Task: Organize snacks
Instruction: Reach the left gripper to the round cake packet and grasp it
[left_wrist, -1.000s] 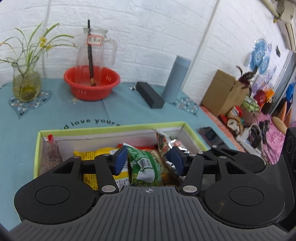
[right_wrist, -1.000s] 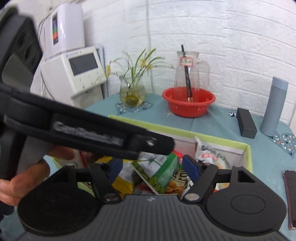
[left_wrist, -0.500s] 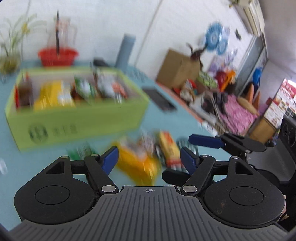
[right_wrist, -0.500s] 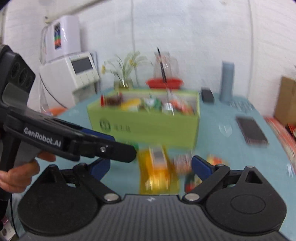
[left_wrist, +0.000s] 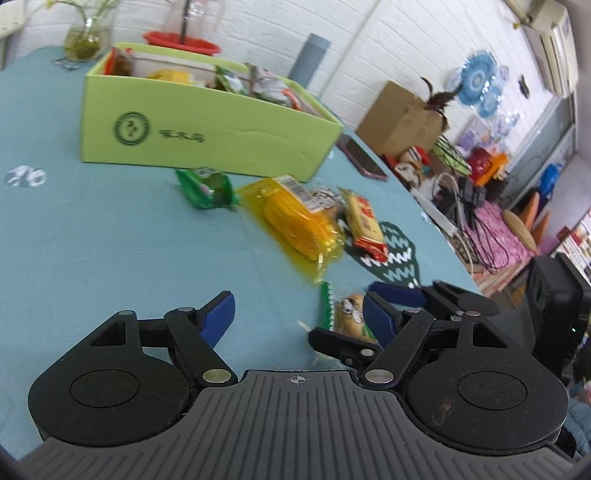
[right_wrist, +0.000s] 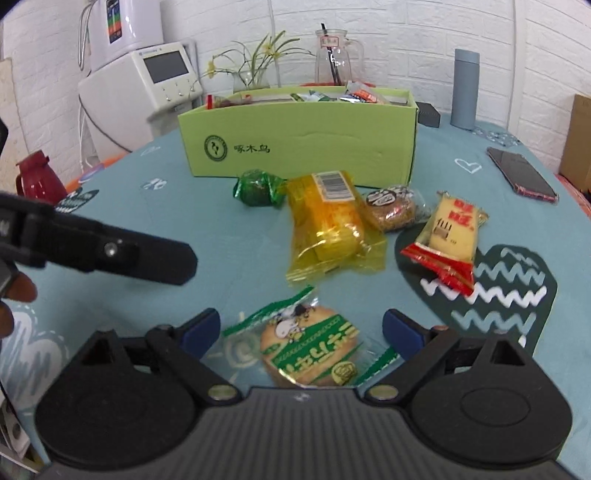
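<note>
Five wrapped snacks lie loose on the teal tablecloth (right_wrist: 229, 236), all ahead of both tongs and in front of the green cardboard box (right_wrist: 299, 147), which already holds several packets. The right gripper (right_wrist: 301, 330) hangs with its jaws spread wide, having just been opening, and the round cracker in a green-and-white wrapper (right_wrist: 308, 345) lies on the cloth between its blue fingertips (right_wrist: 201, 328), not yet pinched. The left gripper (left_wrist: 299, 315) is likewise spread, its jaws just opened further, with only bare cloth between them; it sits just to the left of the right tongs. Beyond the cracker lie a yellow cellophane cake packet (right_wrist: 327, 229), a green foil sweet (right_wrist: 256, 190), a brown round biscuit (right_wrist: 391, 206) and a red-and-yellow wafer pack (right_wrist: 448, 236). The likely risk is that closing on the slick, flat wrapper lets it slide out or crushes the brittle cracker. The two tongs are close together and could knock each other. A phone (right_wrist: 521, 173), grey flask (right_wrist: 465, 88) and vase (right_wrist: 251, 75) stand well clear, and nothing blocks the way to the box.
</note>
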